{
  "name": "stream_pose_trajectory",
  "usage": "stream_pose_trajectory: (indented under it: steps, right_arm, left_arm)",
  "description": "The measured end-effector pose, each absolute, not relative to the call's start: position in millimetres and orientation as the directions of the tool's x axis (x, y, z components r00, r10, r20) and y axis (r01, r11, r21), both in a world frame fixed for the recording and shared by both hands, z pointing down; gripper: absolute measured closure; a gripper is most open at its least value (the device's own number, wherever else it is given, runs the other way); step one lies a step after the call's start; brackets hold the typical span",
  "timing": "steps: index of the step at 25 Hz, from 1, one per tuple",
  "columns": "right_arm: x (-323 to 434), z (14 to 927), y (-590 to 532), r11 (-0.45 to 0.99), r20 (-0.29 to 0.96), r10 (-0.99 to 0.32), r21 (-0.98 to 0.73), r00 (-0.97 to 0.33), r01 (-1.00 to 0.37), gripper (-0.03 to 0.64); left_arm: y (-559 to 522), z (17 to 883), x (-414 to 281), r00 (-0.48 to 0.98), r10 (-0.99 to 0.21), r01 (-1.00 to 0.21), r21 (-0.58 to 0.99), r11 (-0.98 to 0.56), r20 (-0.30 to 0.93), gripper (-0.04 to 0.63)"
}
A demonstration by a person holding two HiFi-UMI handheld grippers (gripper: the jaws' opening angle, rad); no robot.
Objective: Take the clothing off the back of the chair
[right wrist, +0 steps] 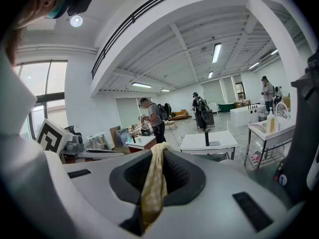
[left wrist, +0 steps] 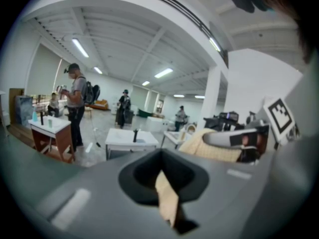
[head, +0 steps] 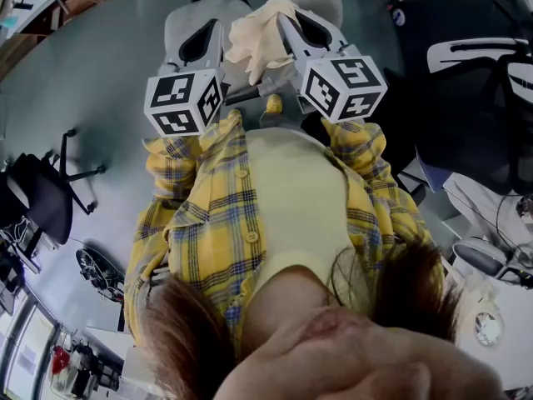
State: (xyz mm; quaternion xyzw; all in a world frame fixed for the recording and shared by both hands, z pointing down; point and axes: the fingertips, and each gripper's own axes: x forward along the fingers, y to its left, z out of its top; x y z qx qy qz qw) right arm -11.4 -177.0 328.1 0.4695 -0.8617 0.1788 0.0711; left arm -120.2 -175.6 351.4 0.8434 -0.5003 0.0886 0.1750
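Note:
A cream knit garment (head: pixel 258 36) hangs bunched between my two grippers, above a grey chair (head: pixel 185 17) at the top of the head view. My left gripper (head: pixel 215 30) is shut on a pale strip of that cloth (left wrist: pixel 163 188), which runs down between its jaws in the left gripper view (left wrist: pixel 169 210). My right gripper (head: pixel 283 19) is shut on another fold (right wrist: pixel 154 183), pinched between its jaws (right wrist: pixel 149 213). More of the garment (left wrist: pixel 209 146) drapes under the right gripper in the left gripper view. The person holding the grippers wears a yellow plaid shirt (head: pixel 208 223).
A black office chair (head: pixel 42 194) stands on the grey floor at the left, and a dark chair (head: pixel 466 73) at the right. Ahead are white tables (left wrist: pixel 130 138) (right wrist: pixel 207 141) and several people standing, the nearest (left wrist: pixel 75 108) beside a small desk.

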Motion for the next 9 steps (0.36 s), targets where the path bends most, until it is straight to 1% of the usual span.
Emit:
stream_pose_trajectory:
  steps: [9]
  right_arm:
    - [-12.1,326.8,-179.9,0.494,0.288,-0.787,-0.233,-0.545,-0.837,0.575]
  left_arm:
    - [-176.9,353.7,-117.6,0.495,-0.803,-0.869,0.208,-0.449,0.331,0.591]
